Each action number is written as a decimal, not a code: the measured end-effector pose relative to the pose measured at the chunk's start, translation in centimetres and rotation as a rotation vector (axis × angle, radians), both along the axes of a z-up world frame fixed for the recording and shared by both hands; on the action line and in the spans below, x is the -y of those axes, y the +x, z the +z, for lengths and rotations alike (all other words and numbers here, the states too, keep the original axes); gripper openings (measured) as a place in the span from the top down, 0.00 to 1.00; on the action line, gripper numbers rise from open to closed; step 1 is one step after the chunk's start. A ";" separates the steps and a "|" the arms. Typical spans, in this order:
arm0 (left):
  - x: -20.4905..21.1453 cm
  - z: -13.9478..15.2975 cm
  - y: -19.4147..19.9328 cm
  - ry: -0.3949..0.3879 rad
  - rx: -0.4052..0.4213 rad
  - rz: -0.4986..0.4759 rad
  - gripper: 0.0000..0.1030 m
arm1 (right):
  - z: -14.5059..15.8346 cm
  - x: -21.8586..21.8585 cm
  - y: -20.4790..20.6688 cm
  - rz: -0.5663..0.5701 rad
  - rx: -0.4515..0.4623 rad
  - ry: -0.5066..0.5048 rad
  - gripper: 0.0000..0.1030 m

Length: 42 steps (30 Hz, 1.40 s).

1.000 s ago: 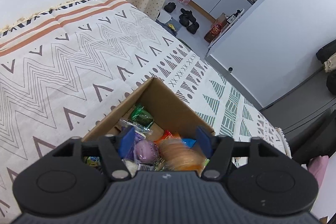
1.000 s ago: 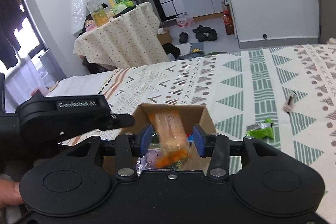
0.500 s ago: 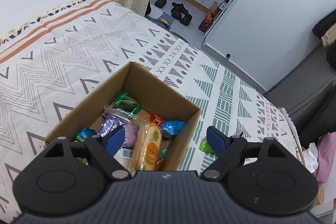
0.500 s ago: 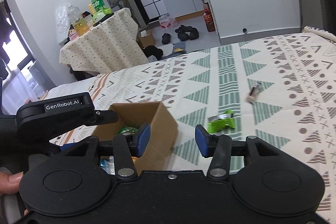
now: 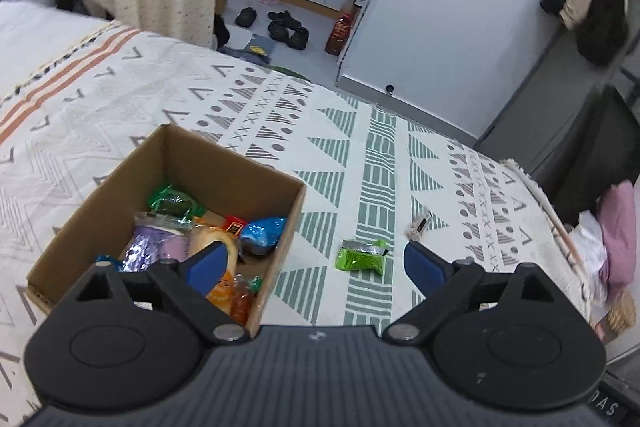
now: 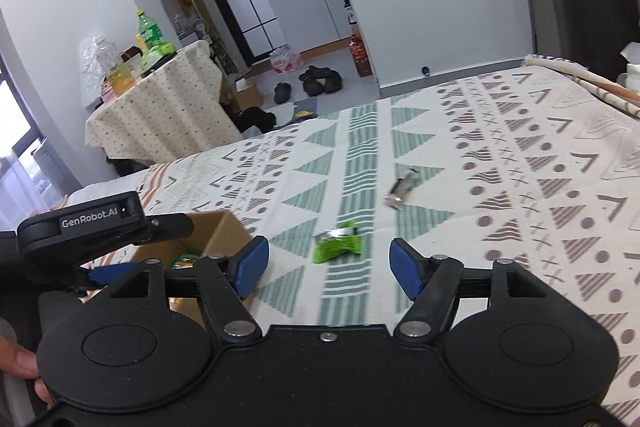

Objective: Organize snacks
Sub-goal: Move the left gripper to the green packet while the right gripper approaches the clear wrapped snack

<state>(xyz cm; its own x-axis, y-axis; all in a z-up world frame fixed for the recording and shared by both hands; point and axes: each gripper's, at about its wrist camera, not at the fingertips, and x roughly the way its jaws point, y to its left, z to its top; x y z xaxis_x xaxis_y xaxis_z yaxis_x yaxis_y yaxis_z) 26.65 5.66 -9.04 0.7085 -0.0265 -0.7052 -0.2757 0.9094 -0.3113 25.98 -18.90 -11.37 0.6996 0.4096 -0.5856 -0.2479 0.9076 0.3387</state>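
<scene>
A brown cardboard box (image 5: 256, 171) sits on the patterned bedspread and holds several wrapped snacks, among them a blue packet (image 5: 262, 231) and a green one (image 5: 172, 201). A lime-green snack packet (image 5: 360, 259) lies on the spread to the right of the box, and a small dark-and-silver wrapper (image 5: 420, 225) lies beyond it. My left gripper (image 5: 316, 265) hovers over the box's right wall, jaws opening, nothing between them. My right gripper (image 6: 325, 267) hangs just short of the green packet (image 6: 338, 247), jaws opening and empty. The box corner (image 6: 218, 231) shows at its left.
The bedspread (image 6: 520, 163) stretches right toward the bed's edge. Beyond the bed stand a cloth-covered table (image 6: 160, 115) with bottles, shoes (image 6: 316, 83) on the floor and a white wall (image 5: 440, 27). A person's hand (image 6: 20, 367) holds the left device.
An orange-wrapped snack left my right gripper and now lies in the box. Both grippers moved right, away from the box toward the green packet, and their jaws spread wider.
</scene>
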 end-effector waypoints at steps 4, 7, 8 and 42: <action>1.1 -0.2 0.2 0.014 0.001 -0.026 0.06 | -0.8 2.1 -0.1 -0.018 0.000 0.001 0.29; 2.4 -0.3 0.4 0.028 0.016 -0.075 0.01 | -1.5 3.5 -0.1 -0.033 -0.004 0.004 0.27; 2.9 -0.2 0.3 0.045 0.021 -0.087 0.00 | -1.8 3.9 -0.1 -0.035 -0.005 0.003 0.27; 9.8 -7.0 9.9 0.131 -0.137 -0.112 0.16 | -9.8 6.9 7.4 -0.024 -0.061 0.148 0.36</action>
